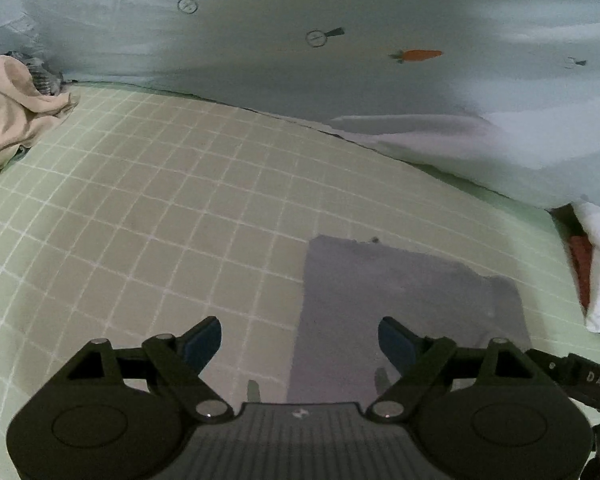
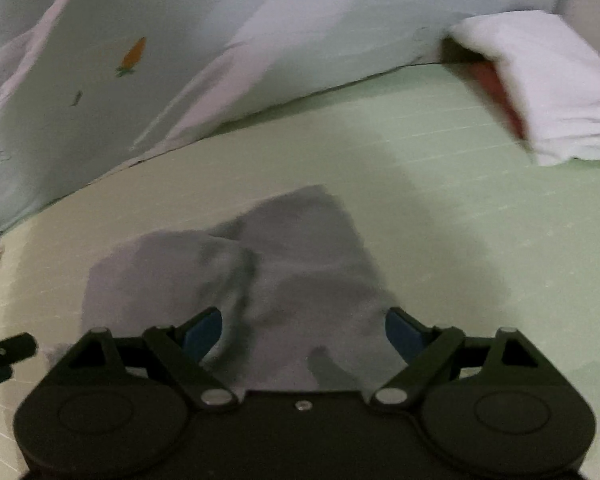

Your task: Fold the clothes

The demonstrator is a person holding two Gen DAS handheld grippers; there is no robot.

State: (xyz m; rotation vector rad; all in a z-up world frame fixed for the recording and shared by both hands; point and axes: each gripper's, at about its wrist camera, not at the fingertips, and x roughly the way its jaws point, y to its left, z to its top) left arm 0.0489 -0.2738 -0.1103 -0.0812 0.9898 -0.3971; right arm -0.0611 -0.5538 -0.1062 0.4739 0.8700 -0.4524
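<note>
Containers: the only thing like one is a white pillowcase (image 2: 548, 88), far ahead and to the right of the right gripper; its open end shows a red-orange inside, but what that is cannot be told.
Grey garment: one grey cloth (image 2: 300, 272) lies on the bed, directly ahead of and partly under the right gripper (image 2: 303, 334); one fold or ridge runs down its left half. In the left wrist view the same cloth (image 1: 400, 300) looks flat and squared, ahead and to the right of the left gripper (image 1: 300, 342).
Other clothes: one beige garment (image 1: 12, 108), crumpled, far ahead to the left of the left gripper; something dark and patterned peeks from behind it, too small to name.
Bed: one green sheet with a white grid (image 1: 148, 208) carries everything.
Quilt: one pale blue quilt (image 1: 340, 80) with a carrot print, bunched along the far side, well beyond both grippers.
Left gripper: jaws wide, nothing between them; its left finger is over bare sheet, its right one over the grey cloth's left edge.
Right gripper: jaws wide, holding nothing; the grey cloth lies below the gap, and contact cannot be told because the view is blurred.
Count of grippers: two, both empty.
</note>
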